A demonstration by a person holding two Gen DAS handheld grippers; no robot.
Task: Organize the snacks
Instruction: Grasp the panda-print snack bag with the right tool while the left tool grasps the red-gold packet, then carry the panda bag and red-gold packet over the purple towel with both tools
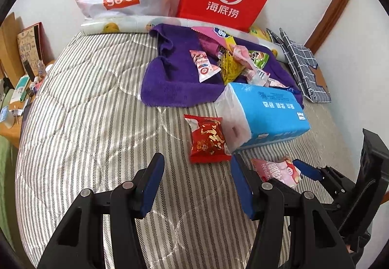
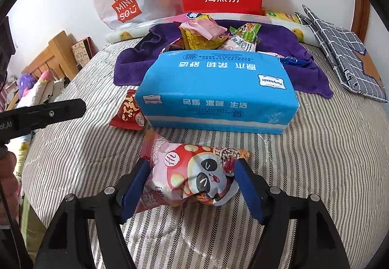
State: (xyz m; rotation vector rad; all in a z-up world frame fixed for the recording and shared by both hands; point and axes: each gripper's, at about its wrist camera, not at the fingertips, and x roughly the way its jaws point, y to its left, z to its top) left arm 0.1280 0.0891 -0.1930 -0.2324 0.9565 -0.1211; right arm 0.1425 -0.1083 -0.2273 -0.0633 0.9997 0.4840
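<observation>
Pink panda snack pack (image 2: 192, 176) on bed, red pack (image 2: 128, 111) behind – rest piled (image 2: 214, 33) on purple towel.
</observation>
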